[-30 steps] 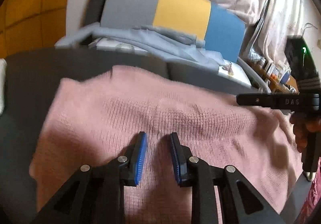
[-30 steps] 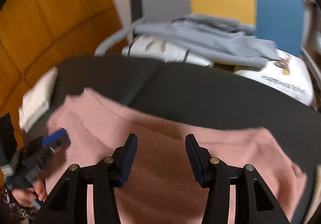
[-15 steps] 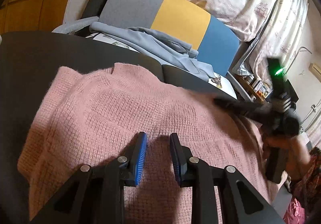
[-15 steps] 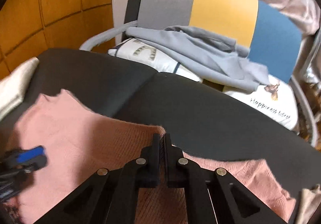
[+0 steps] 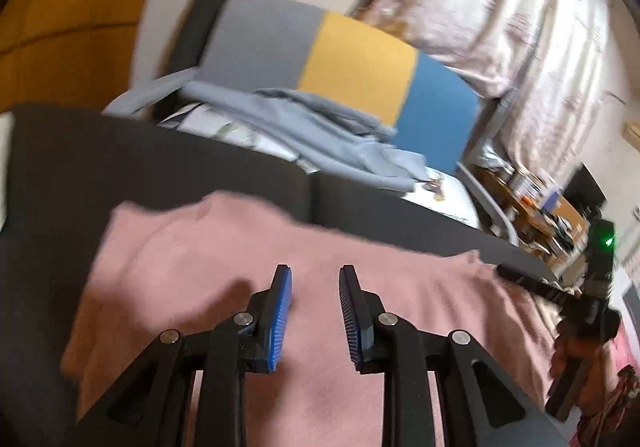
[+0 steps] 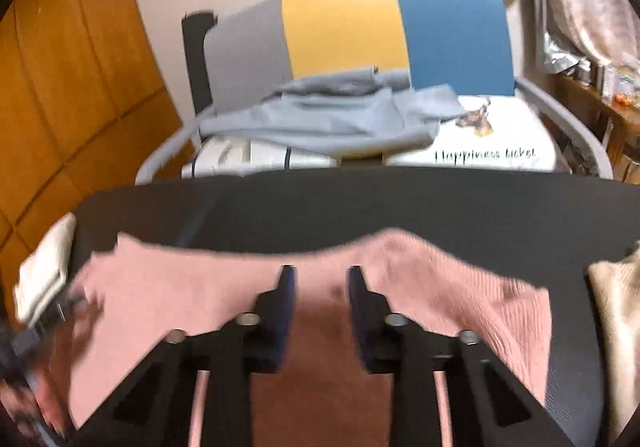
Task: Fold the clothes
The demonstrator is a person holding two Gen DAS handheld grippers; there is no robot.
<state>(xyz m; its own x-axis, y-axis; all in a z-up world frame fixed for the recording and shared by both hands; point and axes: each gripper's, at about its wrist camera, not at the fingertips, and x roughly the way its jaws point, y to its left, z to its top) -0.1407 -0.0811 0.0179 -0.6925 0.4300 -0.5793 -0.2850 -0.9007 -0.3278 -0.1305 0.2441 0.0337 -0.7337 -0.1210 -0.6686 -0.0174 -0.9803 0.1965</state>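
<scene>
A pink knit sweater (image 5: 208, 247) lies spread on a dark table (image 5: 120, 159); it also shows in the right wrist view (image 6: 440, 275). My left gripper (image 5: 315, 279) is open and empty, just above the sweater's middle. My right gripper (image 6: 321, 279) is open over the sweater's far edge, with nothing between its fingers. The right gripper also shows at the right of the left wrist view (image 5: 532, 283), and the left one at the lower left of the right wrist view (image 6: 44, 323). Both views are blurred.
Behind the table stands a grey, yellow and blue chair (image 6: 360, 27) with a grey garment (image 6: 332, 119) and white printed cloth (image 6: 492, 143). A white cloth (image 6: 44, 267) lies at the table's left edge, a beige one (image 6: 616, 307) at its right. Curtains (image 5: 520, 27) hang behind.
My right gripper was shut at the sweater's far edge half a second ago and is now open. The sweater's far edge has shifted. My left gripper stays open over the sweater.
</scene>
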